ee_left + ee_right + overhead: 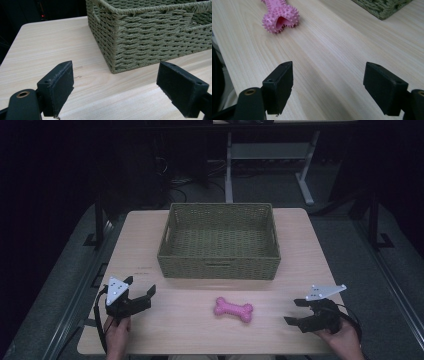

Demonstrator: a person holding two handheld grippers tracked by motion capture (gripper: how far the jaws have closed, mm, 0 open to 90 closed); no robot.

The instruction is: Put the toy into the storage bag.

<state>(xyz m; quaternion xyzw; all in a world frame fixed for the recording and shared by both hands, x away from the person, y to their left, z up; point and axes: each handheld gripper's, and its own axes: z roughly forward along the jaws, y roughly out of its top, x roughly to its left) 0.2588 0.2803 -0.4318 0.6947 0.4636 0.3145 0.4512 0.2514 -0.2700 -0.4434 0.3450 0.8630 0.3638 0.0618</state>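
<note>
A pink spiky toy bone (233, 309) lies on the wooden table (200, 330) in front of a green woven basket (219, 241). My left gripper (139, 287) rests near the table's front left corner, open, with nothing between its jaws. Over the front right corner my right gripper (295, 311) stands open and empty, pointing left toward the bone. In the right gripper view the bone (279, 15) lies far ahead at upper left of the wide jaws (328, 87). The left gripper view has the basket's corner (140, 37) beyond its spread jaws (115, 88).
The basket looks empty inside. Its corner (384, 7) shows at the top right of the right gripper view. Bare tabletop (50, 42) lies left of the basket. Dark floor and a desk frame (270, 155) stand beyond the table's far edge.
</note>
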